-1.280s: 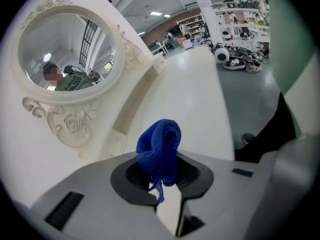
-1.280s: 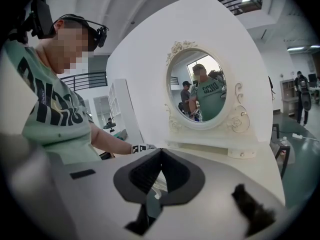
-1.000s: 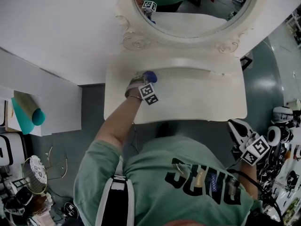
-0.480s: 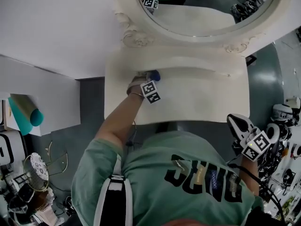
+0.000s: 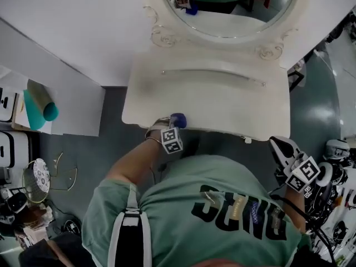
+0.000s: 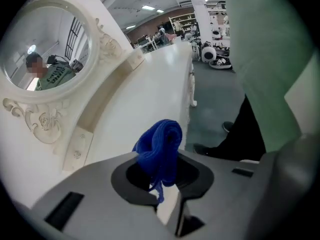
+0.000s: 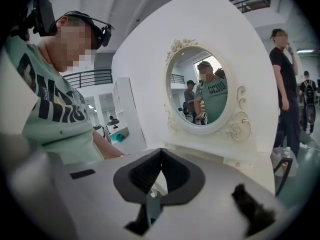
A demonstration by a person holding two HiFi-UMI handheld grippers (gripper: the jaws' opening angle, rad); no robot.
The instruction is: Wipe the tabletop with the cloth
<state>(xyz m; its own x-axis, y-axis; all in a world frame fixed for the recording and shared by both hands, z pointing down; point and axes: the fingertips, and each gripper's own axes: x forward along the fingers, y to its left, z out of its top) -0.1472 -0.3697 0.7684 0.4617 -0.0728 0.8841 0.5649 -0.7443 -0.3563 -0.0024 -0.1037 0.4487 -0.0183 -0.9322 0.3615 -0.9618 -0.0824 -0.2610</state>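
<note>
Cloth (image 6: 161,144) dragged from back of tabletop (image 5: 222,102) to front edge; we judge one stroke done. Left gripper (image 5: 173,124) clamps cloth; right gripper (image 7: 159,174) closed, empty, aside.

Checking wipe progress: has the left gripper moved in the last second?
Yes. The left gripper, holding the blue cloth, has come from the back ledge under the mirror to the tabletop's front edge.
</note>
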